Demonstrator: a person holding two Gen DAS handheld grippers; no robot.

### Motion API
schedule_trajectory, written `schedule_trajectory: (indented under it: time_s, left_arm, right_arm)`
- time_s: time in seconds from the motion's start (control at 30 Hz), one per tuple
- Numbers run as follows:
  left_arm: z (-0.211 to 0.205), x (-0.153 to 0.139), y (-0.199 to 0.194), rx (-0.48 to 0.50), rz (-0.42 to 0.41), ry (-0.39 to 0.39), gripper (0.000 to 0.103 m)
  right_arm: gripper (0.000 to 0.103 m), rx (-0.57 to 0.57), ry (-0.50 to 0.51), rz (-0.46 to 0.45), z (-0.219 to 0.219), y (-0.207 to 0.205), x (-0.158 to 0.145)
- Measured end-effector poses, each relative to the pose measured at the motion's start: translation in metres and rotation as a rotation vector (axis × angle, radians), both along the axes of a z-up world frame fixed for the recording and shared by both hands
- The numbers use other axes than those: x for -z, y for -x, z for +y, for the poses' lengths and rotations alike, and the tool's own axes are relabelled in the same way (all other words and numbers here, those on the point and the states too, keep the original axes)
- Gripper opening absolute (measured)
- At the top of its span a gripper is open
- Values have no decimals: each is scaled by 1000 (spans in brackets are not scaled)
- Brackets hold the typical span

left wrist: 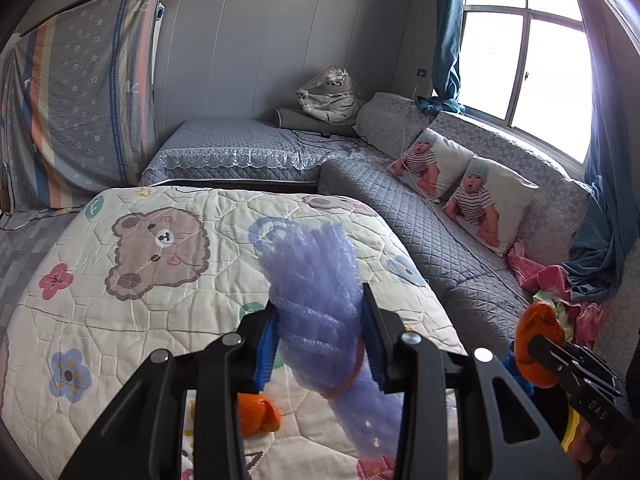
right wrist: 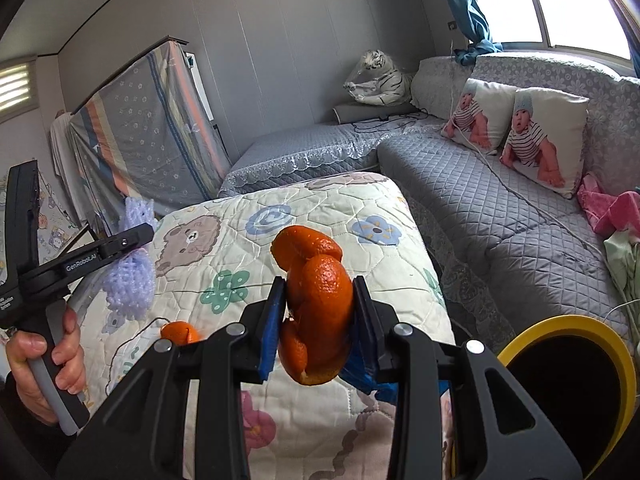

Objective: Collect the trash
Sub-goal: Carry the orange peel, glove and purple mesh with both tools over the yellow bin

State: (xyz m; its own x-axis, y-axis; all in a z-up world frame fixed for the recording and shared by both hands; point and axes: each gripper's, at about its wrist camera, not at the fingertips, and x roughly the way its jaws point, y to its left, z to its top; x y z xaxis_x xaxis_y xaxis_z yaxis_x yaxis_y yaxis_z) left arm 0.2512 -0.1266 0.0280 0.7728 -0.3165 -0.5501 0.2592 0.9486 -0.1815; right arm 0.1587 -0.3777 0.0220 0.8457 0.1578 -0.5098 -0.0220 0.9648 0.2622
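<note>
In the left wrist view the left gripper (left wrist: 322,344) pinches a purple foam net (left wrist: 316,300) at lower centre, while in the right wrist view the right gripper (right wrist: 320,320) squeezes orange peel (right wrist: 316,308), which might slip before reaching the yellow-rimmed bin (right wrist: 568,328) at lower right.

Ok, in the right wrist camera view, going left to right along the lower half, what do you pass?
The person's hand on the left gripper's handle → purple foam net held by the left gripper → small orange peel on the quilt → big orange peel in the right gripper → yellow-rimmed bin.
</note>
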Motion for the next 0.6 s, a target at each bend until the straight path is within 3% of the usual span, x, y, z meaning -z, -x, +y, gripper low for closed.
schedule_trajectory:
  time_s: [0.27, 0.6]
  left_arm:
    - [0, -6, 6, 8, -18, -6, 35]
    - [12, -13, 12, -4, -29, 11, 35]
  right_arm:
    - [32, -105, -103, -18, 14, 12, -13]
    - [32, -161, -117, -19, 27, 20, -15]
